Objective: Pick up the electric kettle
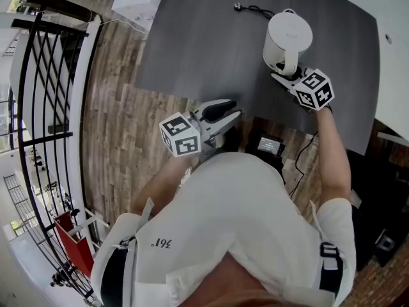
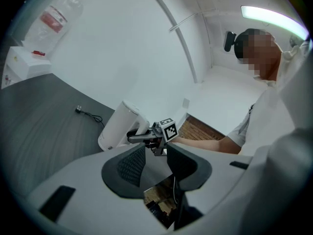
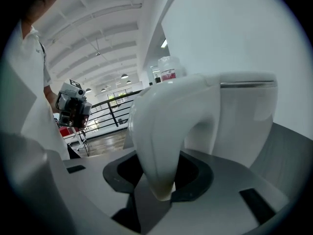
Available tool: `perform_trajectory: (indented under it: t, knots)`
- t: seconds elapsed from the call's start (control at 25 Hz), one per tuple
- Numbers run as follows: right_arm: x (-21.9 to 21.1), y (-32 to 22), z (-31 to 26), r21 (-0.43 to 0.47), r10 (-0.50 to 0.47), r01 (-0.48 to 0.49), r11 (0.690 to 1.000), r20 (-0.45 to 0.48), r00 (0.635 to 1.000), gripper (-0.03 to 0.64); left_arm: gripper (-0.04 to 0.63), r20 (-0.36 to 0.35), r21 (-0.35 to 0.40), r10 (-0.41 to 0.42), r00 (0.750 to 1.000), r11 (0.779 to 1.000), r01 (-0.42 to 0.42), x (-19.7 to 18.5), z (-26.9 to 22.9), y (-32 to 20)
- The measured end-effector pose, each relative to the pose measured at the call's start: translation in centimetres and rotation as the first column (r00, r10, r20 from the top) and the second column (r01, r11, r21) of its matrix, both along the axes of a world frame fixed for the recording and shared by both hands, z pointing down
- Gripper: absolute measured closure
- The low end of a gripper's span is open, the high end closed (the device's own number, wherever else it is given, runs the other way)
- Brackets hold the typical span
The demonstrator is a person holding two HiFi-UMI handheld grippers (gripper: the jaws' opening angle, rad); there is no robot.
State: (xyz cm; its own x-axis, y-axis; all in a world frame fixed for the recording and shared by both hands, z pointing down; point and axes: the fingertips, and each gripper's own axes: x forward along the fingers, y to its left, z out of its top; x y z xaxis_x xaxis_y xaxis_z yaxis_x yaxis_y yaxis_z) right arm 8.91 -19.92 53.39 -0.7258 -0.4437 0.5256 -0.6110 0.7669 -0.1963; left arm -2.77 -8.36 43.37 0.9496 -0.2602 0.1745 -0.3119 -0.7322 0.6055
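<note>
Standing on the dark grey table (image 1: 204, 43) near its far right part, the white electric kettle (image 1: 287, 40) is upright with its lid down and its handle (image 1: 291, 61) turned toward the person. The right gripper (image 1: 286, 75) has reached in from the near side and its jaws sit on either side of that handle; in the right gripper view the curved white handle (image 3: 166, 131) fills the gap between the dark pads (image 3: 193, 173), which lie against it left and right, so the tongs are closed to about a middling width on the kettle's grip, with the kettle body (image 3: 244, 116) just behind. The base of the kettle looks to be on the tabletop. The left gripper (image 1: 230, 107) is held well apart from the kettle, over the table's near edge above the wooden floor (image 1: 121, 139), roughly level; in the left gripper view its ribbed pads (image 2: 132, 165) stand a narrow way apart with nothing between them, and through the gap the kettle (image 2: 120, 126) and the right gripper (image 2: 142, 137) show farther off. A thin black cord (image 1: 252, 8) with its plug lies loose on the table beyond the kettle. A black railing (image 1: 45, 75) runs along the left of the head view
</note>
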Motion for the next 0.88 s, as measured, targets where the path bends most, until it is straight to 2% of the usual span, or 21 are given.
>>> perform_trajectory:
  t: [0.28,0.44,0.56,0.72,0.88]
  knots:
    - [-1.1,-0.6,-0.2,0.065,0.031,-0.031,0.997,0.0,1.0,0.474,0.477,0.015,-0.008,-0.045,0.999,0.999,0.046,-1.1,0.2,0.5]
    - [-1.6,-0.3,-0.8,0.044,-0.006,0.004,0.999,0.062,0.998,0.472,0.477,0.016,-0.012,-0.06,0.998,0.998,0.06,-1.4,0.1,0.9]
    - [-1.7,-0.5,-1.0,0.053,-0.001,-0.004,0.999,0.088,0.996,0.472,0.477,0.016,-0.014,-0.068,0.998,0.998,0.069,-1.6,0.0,1.3]
    - [-1.6,-1.1,-0.4,0.09,0.042,-0.046,0.995,0.046,0.998,0.5,0.477,0.019,-0.013,-0.082,0.996,0.996,0.083,-1.9,0.2,1.4]
    - [-2.0,-1.1,-0.3,0.129,0.05,-0.049,0.99,0.0,0.999,0.502,0.477,0.017,-0.012,-0.096,0.995,0.995,0.096,-2.3,-0.1,1.4]
